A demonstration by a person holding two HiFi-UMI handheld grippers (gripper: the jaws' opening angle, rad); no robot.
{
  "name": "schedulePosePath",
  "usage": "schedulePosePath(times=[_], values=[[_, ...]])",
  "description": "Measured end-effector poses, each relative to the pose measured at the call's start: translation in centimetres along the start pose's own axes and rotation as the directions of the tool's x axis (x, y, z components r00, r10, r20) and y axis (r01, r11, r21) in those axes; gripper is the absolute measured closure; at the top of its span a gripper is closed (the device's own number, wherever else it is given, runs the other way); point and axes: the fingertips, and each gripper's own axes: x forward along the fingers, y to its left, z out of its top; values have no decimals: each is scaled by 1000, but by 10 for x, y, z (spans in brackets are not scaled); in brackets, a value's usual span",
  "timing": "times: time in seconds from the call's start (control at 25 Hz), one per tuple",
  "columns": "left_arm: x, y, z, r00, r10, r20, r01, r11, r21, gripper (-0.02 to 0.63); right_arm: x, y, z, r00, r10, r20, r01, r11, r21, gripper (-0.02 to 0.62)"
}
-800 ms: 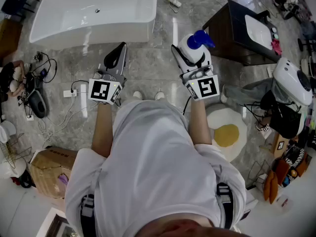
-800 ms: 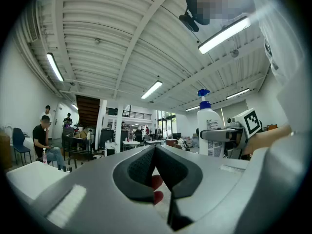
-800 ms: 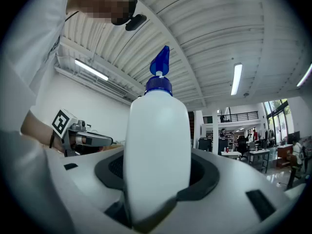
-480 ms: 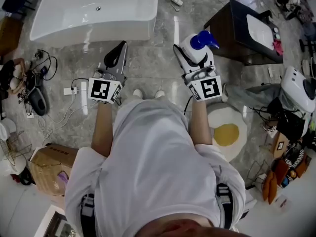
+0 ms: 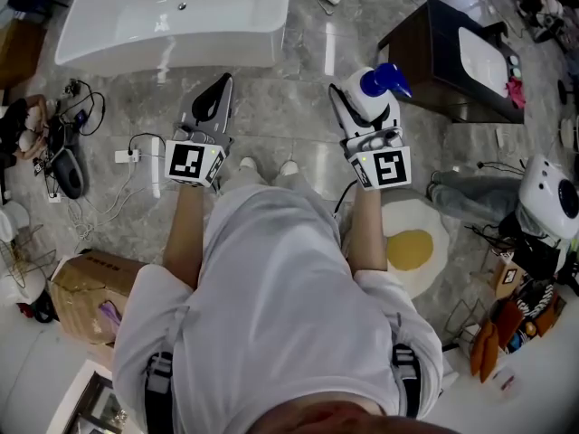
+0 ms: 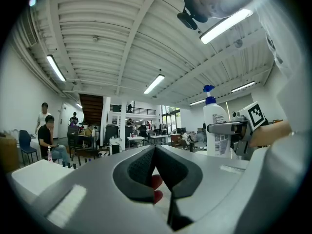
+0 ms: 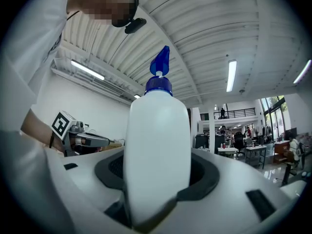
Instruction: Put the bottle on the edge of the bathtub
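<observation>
right gripper [image 5: 360, 117] is clamping the pump bottle [image 5: 374, 96] upright so it carries steadily; bottle is hanging over the floor [image 5: 289, 107], well apart from bathtub [image 5: 181, 54] | left gripper [image 5: 218, 87] is idling pinched together, empty

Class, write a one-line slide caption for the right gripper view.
Right gripper clamps an upright white plastic bottle with a blue pump top beneath a ribbed white ceiling.
</observation>
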Motion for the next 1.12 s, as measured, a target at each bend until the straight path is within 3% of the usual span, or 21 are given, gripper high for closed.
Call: schedulePosePath(times=[0.52,0.8,1.12], values=[[92,-7,-29,999,22,-26,-22,1000,-20,606,17,-84,-39,999,28,-28,-27,999,33,345],[200,37,-37,1000,28,-7,-28,999,-22,606,96,-156,-62,998,50,-34,-48,997,56,345],[334,119,-36,999,35,15,-34,999,-42,606,217,-247,-83,995,81,-54,-77,993,87,345]])
